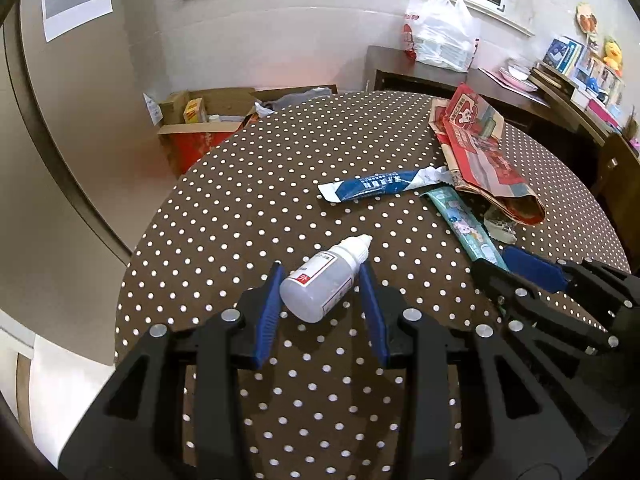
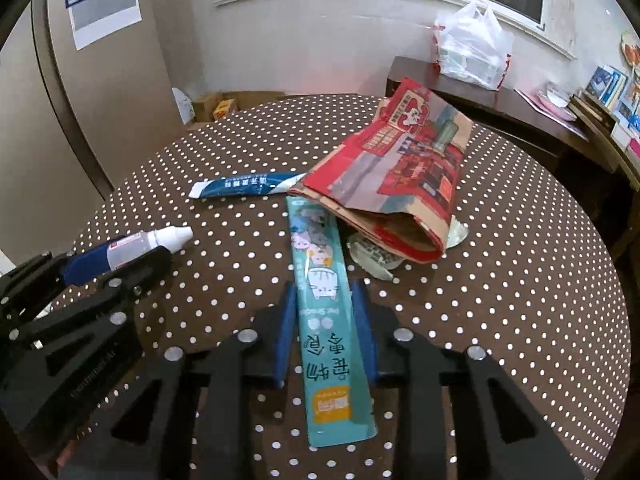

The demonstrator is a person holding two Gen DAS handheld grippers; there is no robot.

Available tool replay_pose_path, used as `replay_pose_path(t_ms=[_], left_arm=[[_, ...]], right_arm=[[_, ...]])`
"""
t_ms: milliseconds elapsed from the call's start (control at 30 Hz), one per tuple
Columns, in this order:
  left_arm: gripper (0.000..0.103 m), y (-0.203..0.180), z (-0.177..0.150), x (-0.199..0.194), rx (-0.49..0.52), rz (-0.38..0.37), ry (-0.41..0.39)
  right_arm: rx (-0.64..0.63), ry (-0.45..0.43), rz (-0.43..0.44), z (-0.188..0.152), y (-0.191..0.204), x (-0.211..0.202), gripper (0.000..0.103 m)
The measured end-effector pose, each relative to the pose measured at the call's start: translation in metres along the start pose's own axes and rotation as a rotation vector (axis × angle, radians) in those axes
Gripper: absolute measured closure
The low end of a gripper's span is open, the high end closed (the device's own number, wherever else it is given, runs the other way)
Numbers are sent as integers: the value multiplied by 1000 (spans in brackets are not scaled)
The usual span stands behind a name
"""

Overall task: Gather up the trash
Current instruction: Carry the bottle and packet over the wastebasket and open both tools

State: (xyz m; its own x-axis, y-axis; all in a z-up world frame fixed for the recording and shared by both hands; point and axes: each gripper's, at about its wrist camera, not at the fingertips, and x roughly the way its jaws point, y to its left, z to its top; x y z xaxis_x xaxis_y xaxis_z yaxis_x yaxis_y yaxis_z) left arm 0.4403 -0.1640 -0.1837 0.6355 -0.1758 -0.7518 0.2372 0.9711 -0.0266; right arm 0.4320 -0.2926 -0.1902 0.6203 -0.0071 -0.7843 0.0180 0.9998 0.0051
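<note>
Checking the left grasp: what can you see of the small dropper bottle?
The dropper bottle is small, translucent white plastic with a white nozzle cap and a red-and-white label. It lies on its side on the polka-dot tablecloth, cap pointing away, between the left gripper's blue pads. Both pads look pressed against its sides. Nothing else touches it.

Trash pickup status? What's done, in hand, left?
Done: nothing visibly collected yet. In hand: left gripper is shut on the white dropper bottle; right gripper stands open around the teal pet-snack pouch, pads not pressing it. Left on the polka-dot table: that pouch, the blue sachet, the foil wrapper at the red paper bag mouth, and the bag itself.
</note>
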Motion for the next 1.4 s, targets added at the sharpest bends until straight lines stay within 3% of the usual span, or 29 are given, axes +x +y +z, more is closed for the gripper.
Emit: replay_pose_path(t_ms=[333,700,933,1167,1400], left_arm=[[65,4,-11,-21,-7,-21,-25],[65,58,-32,-67,-107,-47,-87],[65,125,-53,-97,-215,-15,-134],[65,228,-90,-129,-353,141,-179],[65,319,-136,-134,-500,290,-155]], right_arm=[[30,-21,56,-13,5,-15,79],[56,-77,176,-18,41,-59,79],[-18,-105,280,-17,116,-79,79],[-114,-105,415,-20,225,-81,79],[-218,-51,516,-28,336,-59,79]])
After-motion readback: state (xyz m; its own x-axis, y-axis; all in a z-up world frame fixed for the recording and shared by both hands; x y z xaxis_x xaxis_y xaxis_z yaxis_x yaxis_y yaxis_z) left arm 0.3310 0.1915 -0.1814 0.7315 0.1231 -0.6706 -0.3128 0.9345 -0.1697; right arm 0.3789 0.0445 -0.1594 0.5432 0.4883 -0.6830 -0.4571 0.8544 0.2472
